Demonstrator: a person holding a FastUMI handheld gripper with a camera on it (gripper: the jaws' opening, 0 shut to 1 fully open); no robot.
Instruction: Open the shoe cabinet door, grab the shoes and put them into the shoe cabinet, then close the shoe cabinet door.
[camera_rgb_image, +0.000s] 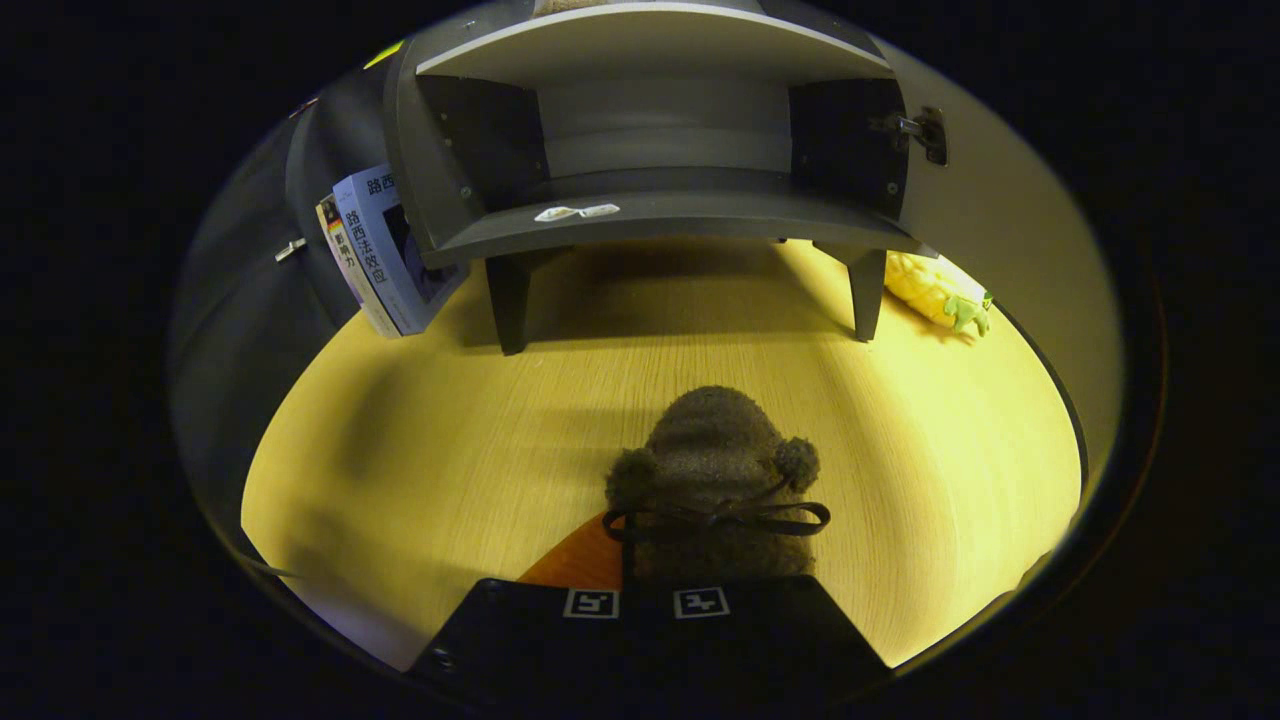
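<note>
A fuzzy brown shoe (715, 450) with two pom-poms and a dark lace bow sticks out forward from between my fingers. My gripper (645, 592) is shut on its rear part, the two fingers close together. The shoe's toe points at the grey shoe cabinet (660, 225), which stands on short legs beyond the fingers on the wooden table (420, 430). The cabinet is open and its inner shelf is bare. Its pale door (1010, 230) is swung out to the right, hinge showing at the cabinet's right wall.
Books (385, 250) lean against the cabinet's left side. A yellow pineapple plush toy (935, 290) lies by the right leg. A dark panel with a small handle (290, 250) stands to the left. An orange-brown piece (580, 562) shows beside the left finger.
</note>
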